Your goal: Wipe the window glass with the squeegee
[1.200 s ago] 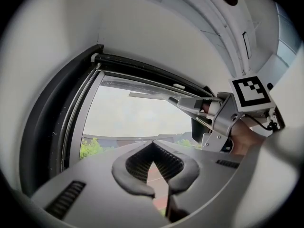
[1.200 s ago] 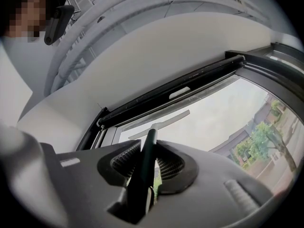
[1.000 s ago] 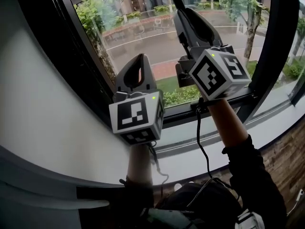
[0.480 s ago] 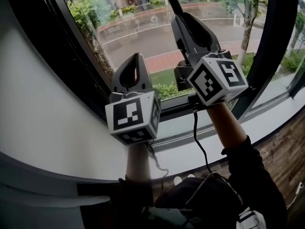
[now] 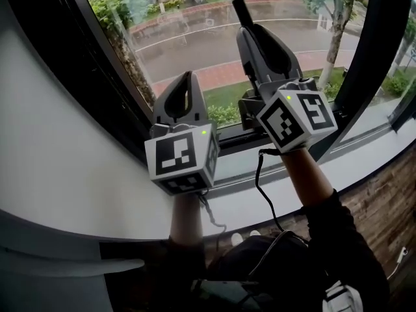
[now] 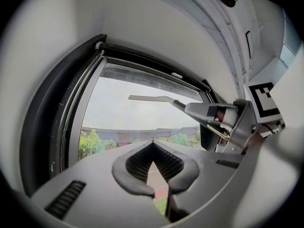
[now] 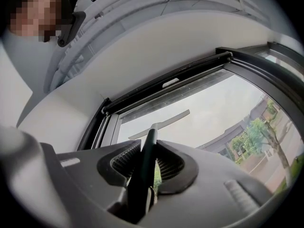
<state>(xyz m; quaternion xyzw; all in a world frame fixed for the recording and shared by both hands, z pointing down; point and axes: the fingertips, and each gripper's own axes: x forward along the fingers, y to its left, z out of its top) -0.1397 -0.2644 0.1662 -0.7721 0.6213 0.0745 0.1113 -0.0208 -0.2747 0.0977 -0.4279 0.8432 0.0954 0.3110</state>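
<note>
White wall [image 5: 58, 142] fills the left of the head view, bounded by the dark window frame [image 5: 97, 64]. The window glass [image 5: 188, 38] spans the upper centre, with a street and trees beyond.

Left of centre, the left gripper [image 5: 189, 78] is raised before the pane. Its fingers [image 6: 133, 161] meet at the tips and carry nothing.

Right of centre, the right gripper [image 5: 255, 34] has its fingers clamped on the dark handle of the squeegee [image 7: 161, 123].

The squeegee's long axis runs from the right gripper up and away, out of the top of the head view. The blade sits crosswise at the far end, close below the top rail of the frame, and slopes up toward the right in the right gripper view. We cannot tell whether the blade edge touches the glass.

We judge the step in hand to be the start of a wiping stroke at the top of the pane. The next move calls for even pressure on the glass and a steady pull down the pane, with the blade kept level.
</note>
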